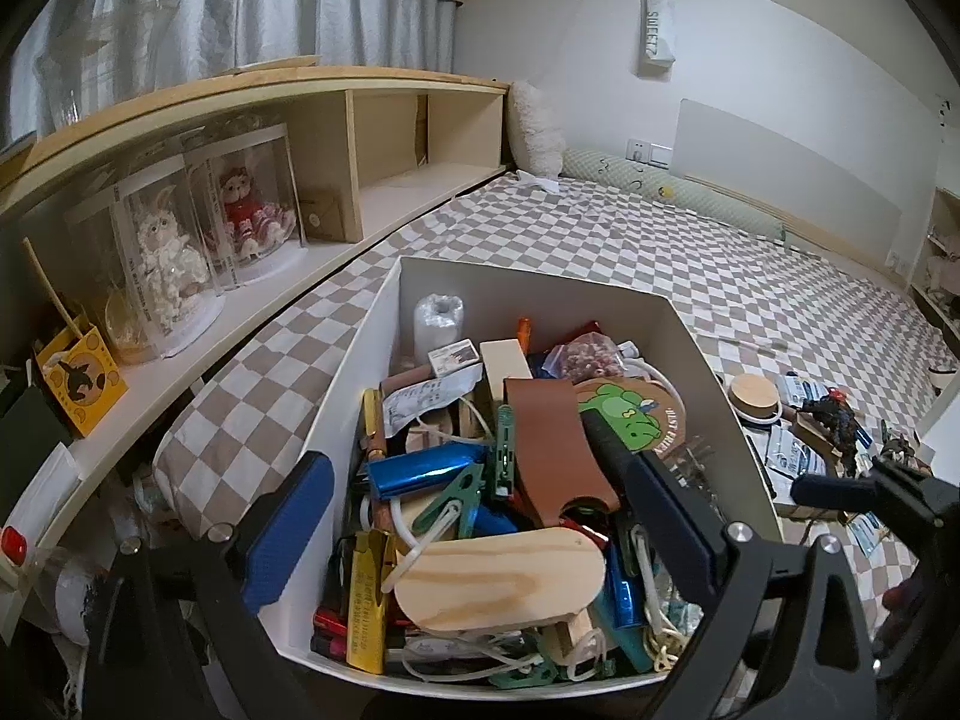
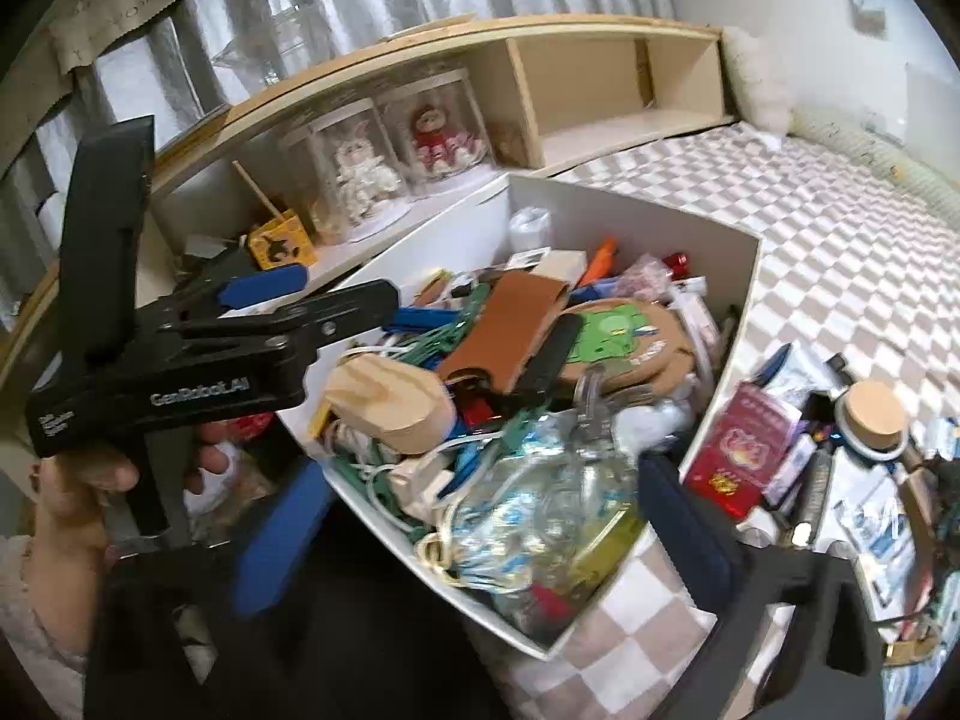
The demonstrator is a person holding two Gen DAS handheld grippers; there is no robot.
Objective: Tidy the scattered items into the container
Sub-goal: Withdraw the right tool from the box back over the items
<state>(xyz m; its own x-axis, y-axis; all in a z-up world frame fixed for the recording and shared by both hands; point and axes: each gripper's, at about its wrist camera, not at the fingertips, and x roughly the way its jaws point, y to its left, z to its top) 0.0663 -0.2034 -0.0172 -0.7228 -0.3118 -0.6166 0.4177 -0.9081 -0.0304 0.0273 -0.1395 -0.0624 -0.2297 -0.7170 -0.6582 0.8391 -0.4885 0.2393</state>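
Box (image 1: 360,360) first: white, open-topped, sitting on the checked bed (image 1: 660,252) just beside the wall shelf (image 1: 300,96), placed there, I judge, so both my hands can reach over its near rim. It is heaped almost to that rim with clutter. A pale wooden block (image 1: 498,576) rests on top at the near end, a brown leather piece (image 1: 552,438) leans behind it, and green pegs and white cords tangle around both. More loose items lie on the bed to the right of the box, among them a cork-lidded jar (image 1: 753,399) and a red packet (image 2: 744,456).

My left tongs (image 1: 474,522) hang over the near end of the box, spread wide and empty. My right tongs (image 2: 480,516) are equally wide and grip nothing; a clear plastic bag (image 2: 540,510) lies in the box between their fingers, untouched.
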